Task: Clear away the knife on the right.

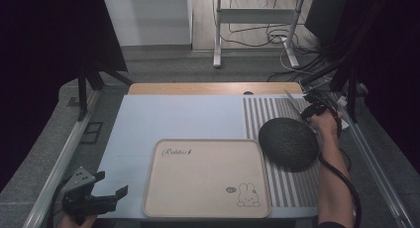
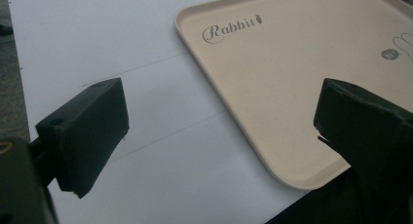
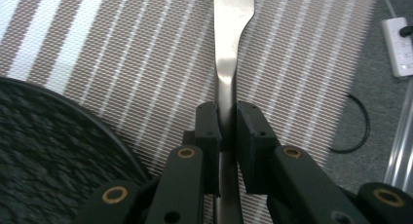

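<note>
My right gripper (image 1: 310,110) (image 3: 227,112) is at the right side of the table, shut on the stem of a flat silver metal utensil (image 3: 229,34). The utensil (image 1: 293,102) runs away from the jaws over a brown-and-white striped placemat (image 1: 292,183) (image 3: 122,53). Beside it on the mat rests a dark textured round dish (image 1: 288,142) (image 3: 48,151). A beige tray (image 1: 206,178) (image 2: 292,63) printed with "Rabbit" and a bunny lies at the front middle. At the front left corner, my left gripper (image 1: 99,196) (image 2: 219,131) stands open over the tray's near corner with nothing between its jaws.
A pale sheet (image 1: 173,116) covers the table, with a wooden edge (image 1: 213,88) at the back. A white power strip (image 3: 400,44) and a black cable (image 3: 350,136) lie on the grey floor to the right. Metal rails flank the table.
</note>
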The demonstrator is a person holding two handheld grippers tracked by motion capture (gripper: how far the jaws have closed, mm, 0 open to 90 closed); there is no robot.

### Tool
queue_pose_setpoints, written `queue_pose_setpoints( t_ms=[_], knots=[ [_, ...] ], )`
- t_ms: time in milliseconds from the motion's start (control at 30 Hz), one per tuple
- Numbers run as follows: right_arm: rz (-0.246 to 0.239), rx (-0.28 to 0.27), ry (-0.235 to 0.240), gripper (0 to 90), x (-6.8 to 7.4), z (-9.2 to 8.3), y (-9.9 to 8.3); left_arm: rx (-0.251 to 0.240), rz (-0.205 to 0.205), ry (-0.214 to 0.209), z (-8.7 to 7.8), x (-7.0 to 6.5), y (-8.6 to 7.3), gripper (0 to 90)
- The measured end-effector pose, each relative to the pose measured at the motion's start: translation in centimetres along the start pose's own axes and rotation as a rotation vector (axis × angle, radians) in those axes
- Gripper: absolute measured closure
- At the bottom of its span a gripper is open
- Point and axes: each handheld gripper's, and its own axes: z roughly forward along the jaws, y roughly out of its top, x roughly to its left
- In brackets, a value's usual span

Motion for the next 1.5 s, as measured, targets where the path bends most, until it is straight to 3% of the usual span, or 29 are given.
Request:
queue_pose_setpoints(
  t_ms=[367, 567, 733, 1067, 1500],
  knots=[
    [0.028, -0.048, 0.009, 80.3, -1.3, -2.4, -0.9, 0.003, 0.0, 0.002, 0.0, 0.0, 0.0, 6.0],
    [0.02, -0.06, 0.071, 80.2, -0.7, -3.9, -1.2, 0.005, 0.003, 0.002, 0.1, -0.1, 0.1, 6.0],
    [-0.01, -0.079, 0.108, 80.2, 1.1, -4.7, -1.6, 0.004, 0.002, 0.001, 0.1, 0.0, 0.1, 6.0],
    [-0.106, -0.086, 0.139, 80.2, 5.9, -6.0, -2.3, 0.0, 0.003, 0.0, 0.0, 0.0, 0.0, 6.0],
    [-0.204, -0.082, 0.197, 80.2, 11.3, -6.9, -4.7, -0.003, 0.004, -0.003, 0.0, 0.0, 0.0, 6.1]
  ],
)
